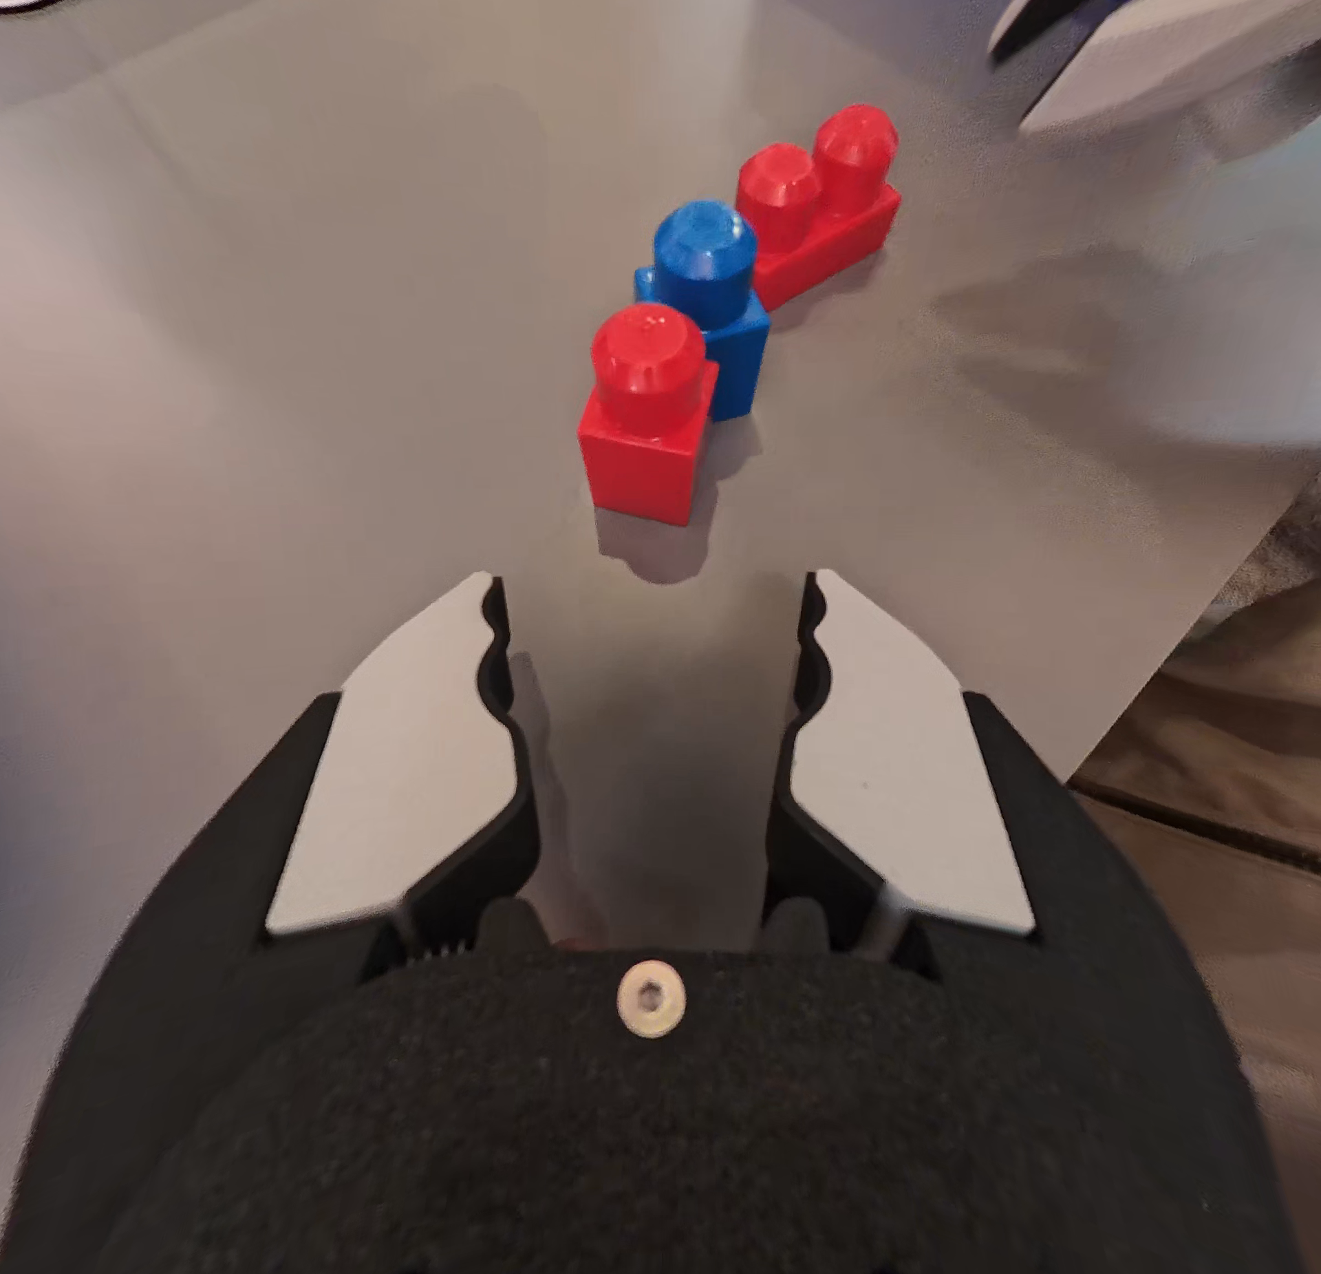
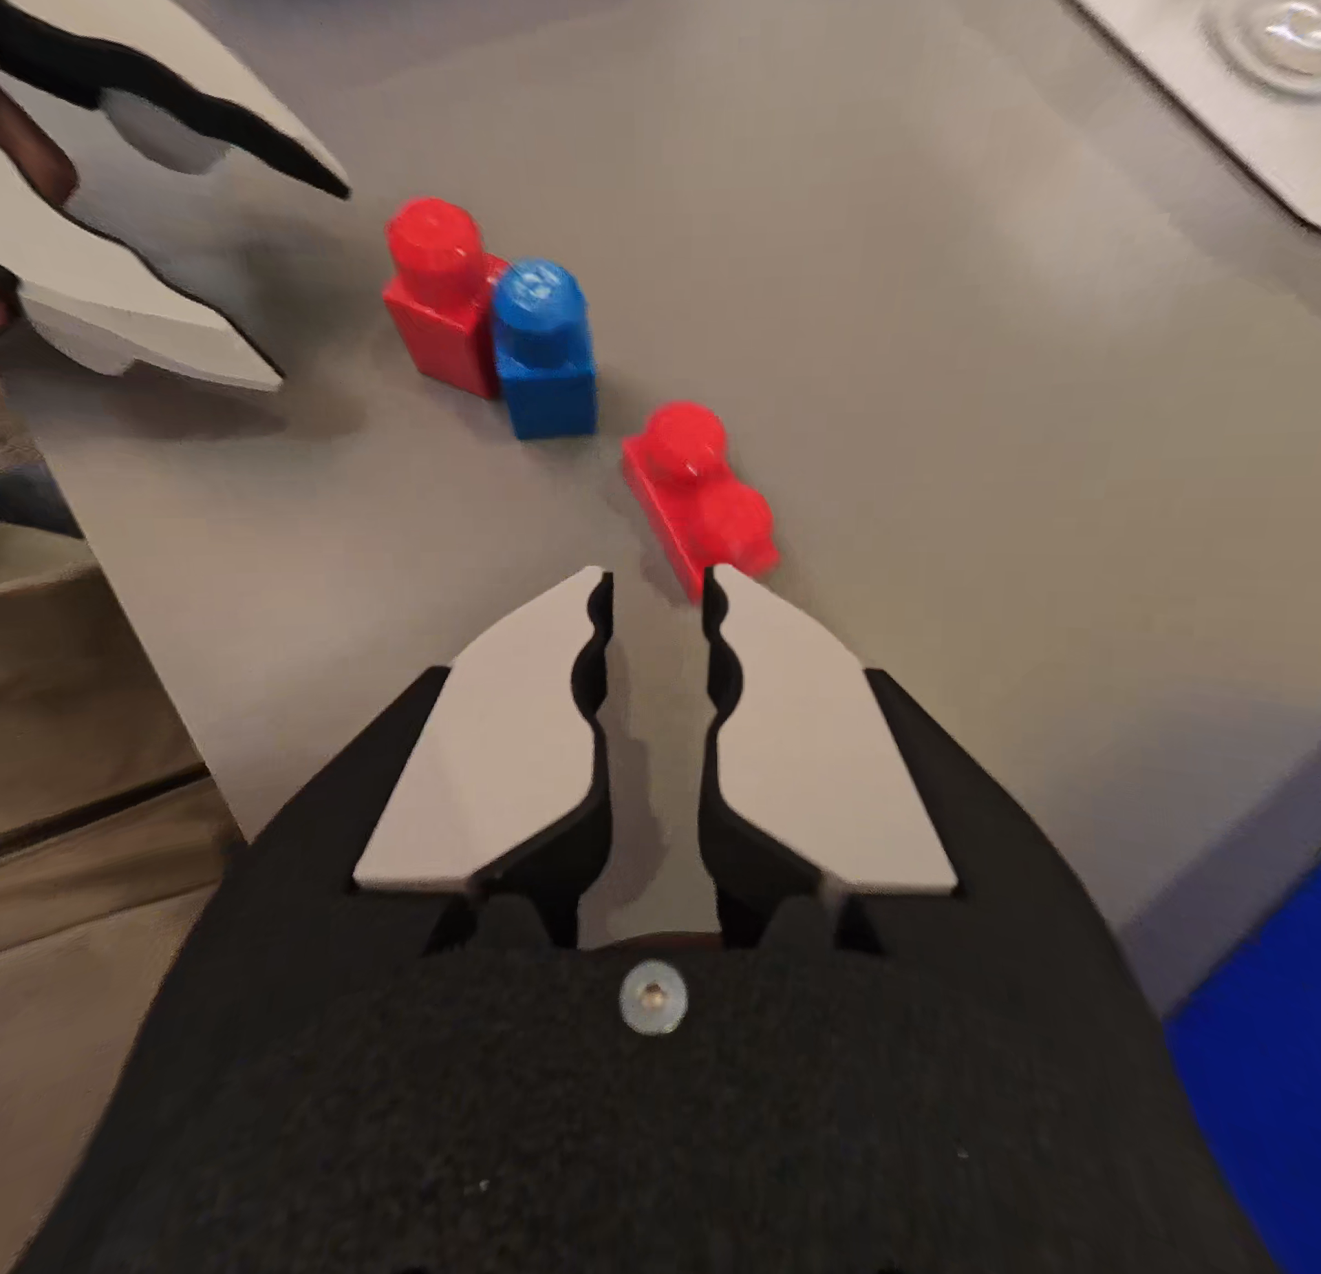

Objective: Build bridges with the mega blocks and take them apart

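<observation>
Jaws on both sides hold nothing: my left gripper (image 1: 654, 582) is spread wide, my right gripper (image 2: 657, 574) narrowed to a slim gap, neither touching a block. All three mega blocks sit loose on the grey table (image 1: 286, 381), nothing stacked, so I judge the bridge has yet to go up. From the left wrist view, the red one-stud block (image 1: 643, 424) stands upright just ahead of my open fingers, the blue one-stud block (image 1: 715, 310) touching it behind, and the red two-stud flat block (image 1: 822, 217) lies just past that.

The right wrist view puts that flat block (image 2: 697, 499) right at my fingertips, slightly blurred. I reckon the two uprights are my pillars, and they need parting so the flat piece can span them. My plan: left takes the red pillar by its square body, low down, and slides it clear without tipping the blue. Right needs to open wider before it can straddle the flat block across its short sides.
</observation>
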`<state>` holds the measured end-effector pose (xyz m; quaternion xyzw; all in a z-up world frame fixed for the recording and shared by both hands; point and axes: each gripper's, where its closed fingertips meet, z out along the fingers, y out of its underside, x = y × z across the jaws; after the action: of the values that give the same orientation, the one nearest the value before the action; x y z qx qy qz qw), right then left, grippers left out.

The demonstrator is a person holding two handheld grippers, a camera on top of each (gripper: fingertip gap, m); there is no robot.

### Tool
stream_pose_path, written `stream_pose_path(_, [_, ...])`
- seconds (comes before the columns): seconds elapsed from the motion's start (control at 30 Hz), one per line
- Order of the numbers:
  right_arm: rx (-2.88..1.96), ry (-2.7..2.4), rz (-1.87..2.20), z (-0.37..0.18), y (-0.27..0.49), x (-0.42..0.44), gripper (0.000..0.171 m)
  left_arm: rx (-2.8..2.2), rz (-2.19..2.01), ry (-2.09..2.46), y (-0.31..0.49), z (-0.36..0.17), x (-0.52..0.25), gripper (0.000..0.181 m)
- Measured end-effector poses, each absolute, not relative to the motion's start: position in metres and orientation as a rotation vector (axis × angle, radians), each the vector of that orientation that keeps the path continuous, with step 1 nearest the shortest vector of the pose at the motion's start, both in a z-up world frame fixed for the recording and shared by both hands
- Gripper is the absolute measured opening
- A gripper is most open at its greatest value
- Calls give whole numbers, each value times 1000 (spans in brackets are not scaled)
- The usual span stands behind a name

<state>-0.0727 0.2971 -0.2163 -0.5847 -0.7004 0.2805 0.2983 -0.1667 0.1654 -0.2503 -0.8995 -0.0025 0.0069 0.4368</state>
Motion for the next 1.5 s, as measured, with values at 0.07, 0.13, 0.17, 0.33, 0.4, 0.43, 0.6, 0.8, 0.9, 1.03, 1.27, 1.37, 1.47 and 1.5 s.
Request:
stream_pose_path(0.07, [-1566, -1769, 734, -215, 316, -49, 28, -2265, 32, 53, 168, -255, -167, 79])
stream_pose_path(0.13, [-1576, -1695, 728, -213, 328, -31, 28, -2285, 22, 109, 171, -258, -166, 80])
stream_pose_path(0.17, [-1577, -1655, 730, -211, 333, -24, 28, -2292, 3, 137, 174, -259, -165, 81])
stream_pose_path(0.33, [-1575, -1576, 777, -202, 335, -9, 26, -2307, -26, 122, 197, -262, -161, 82])
stream_pose_path(0.4, [-1564, -1582, 751, -202, 335, -9, 25, -2346, -38, 109, 203, -267, -160, 81])
stream_pose_path(0.43, [-1564, -1593, 747, -203, 334, -10, 25, -2356, -58, 105, 205, -268, -158, 80])
stream_pose_path(0.6, [-1550, -1639, 745, -209, 326, -15, 25, -2319, -154, 69, 204, -261, -143, 76])
stream_pose_path(0.8, [-1558, -1651, 768, -213, 324, -16, 24, -2327, -163, 90, 203, -263, -132, 78])
stream_pose_path(0.9, [-1561, -1651, 769, -213, 324, -15, 24, -2325, -165, 103, 204, -262, -128, 78])
stream_pose_path(1.03, [-1562, -1646, 764, -211, 326, -13, 24, -2330, -158, 110, 202, -262, -123, 78])
stream_pose_path(1.27, [-1570, -1631, 753, -208, 332, -9, 23, -2197, -262, 223, 193, -230, -64, 65])
stream_pose_path(1.37, [-1572, -1630, 756, -208, 333, -7, 22, -2138, -181, 70, 221, -226, -62, 54])
stream_pose_path(1.47, [-1568, -1621, 763, -205, 333, -5, 22, -2204, -210, -97, 241, -241, -76, 47])
stream_pose_path(1.5, [-1566, -1618, 771, -204, 333, -5, 22, -2211, -230, -140, 245, -244, -78, 41])
